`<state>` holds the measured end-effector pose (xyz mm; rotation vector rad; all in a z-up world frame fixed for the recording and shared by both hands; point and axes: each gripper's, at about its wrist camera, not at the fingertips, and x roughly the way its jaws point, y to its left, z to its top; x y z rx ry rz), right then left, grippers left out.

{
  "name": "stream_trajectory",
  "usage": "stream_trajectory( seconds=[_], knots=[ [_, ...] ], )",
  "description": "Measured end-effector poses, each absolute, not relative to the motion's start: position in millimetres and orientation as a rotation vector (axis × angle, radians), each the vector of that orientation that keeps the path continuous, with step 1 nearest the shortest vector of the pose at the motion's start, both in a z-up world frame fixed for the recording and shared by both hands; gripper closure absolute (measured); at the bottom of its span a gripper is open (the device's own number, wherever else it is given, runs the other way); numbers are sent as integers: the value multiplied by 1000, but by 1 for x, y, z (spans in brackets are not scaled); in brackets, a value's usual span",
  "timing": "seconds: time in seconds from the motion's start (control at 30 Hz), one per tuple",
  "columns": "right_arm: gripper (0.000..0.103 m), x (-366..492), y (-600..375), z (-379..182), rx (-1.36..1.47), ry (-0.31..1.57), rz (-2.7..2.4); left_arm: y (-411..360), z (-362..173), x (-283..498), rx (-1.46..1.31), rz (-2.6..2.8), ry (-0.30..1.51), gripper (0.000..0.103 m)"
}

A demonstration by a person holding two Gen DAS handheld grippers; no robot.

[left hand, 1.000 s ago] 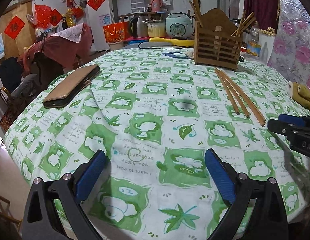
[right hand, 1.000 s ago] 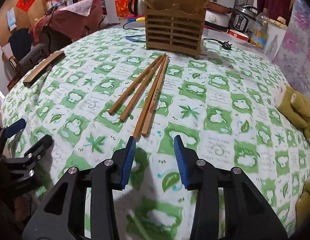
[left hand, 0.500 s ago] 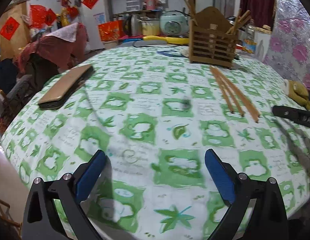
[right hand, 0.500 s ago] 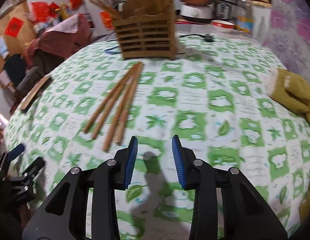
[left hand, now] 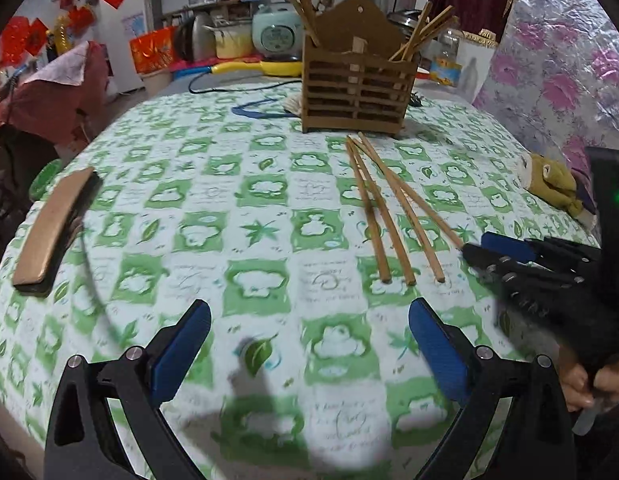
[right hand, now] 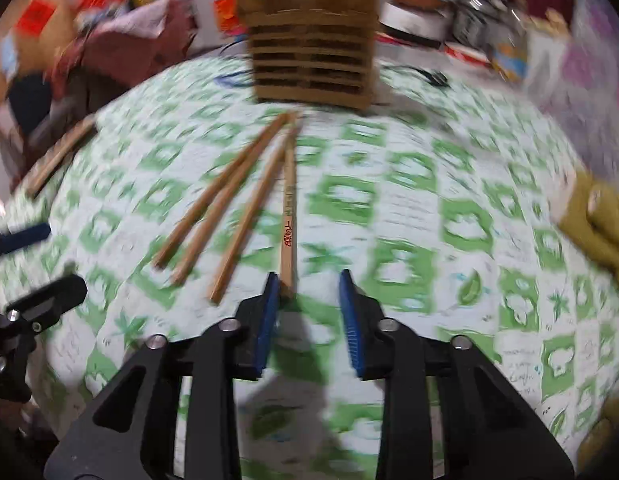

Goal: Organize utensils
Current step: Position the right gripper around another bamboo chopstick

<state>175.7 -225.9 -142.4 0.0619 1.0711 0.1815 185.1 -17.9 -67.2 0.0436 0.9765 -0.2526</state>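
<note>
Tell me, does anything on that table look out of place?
Yes: four loose wooden chopsticks lie fanned on the green-patterned tablecloth, in front of the slatted wooden utensil holder where other chopsticks stand upright.

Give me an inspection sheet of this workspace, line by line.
Surface: table under a green-and-white tablecloth.
Job's things: four loose chopsticks lying in front of the wooden utensil holder, which already holds more.
Clutter: phone case at left edge; plush toy at right edge.
Grippers: left hand-held gripper open, holding nothing; right hand-held gripper open, with the end of the printed chopstick between its pads.
Cables: blue cord beside the holder.
Surroundings: rice cooker, kettle, red decorations.
</note>
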Motion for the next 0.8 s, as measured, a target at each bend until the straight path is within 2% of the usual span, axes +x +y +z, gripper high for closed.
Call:
stream_trajectory(
  seconds=[0.1, 0.23, 0.37, 0.53, 0.8],
  knots=[
    [75, 173, -242, -139, 120, 1048, 201, -28, -72, 195, 83, -271, 988, 7],
    [74, 176, -240, -140, 128, 1052, 246, -44, -82, 210, 92, -324, 1040, 15],
    [73, 180, -237, -141, 127, 1053, 264, -54, -96, 223, 93, -353, 1087, 29],
    [73, 184, -240, -144, 160, 1070, 291, -50, -97, 230, 64, -366, 1075, 32],
    [73, 187, -236, -147, 137, 1082, 286, -51, -97, 229, 128, -314, 1039, 49]
  ],
)
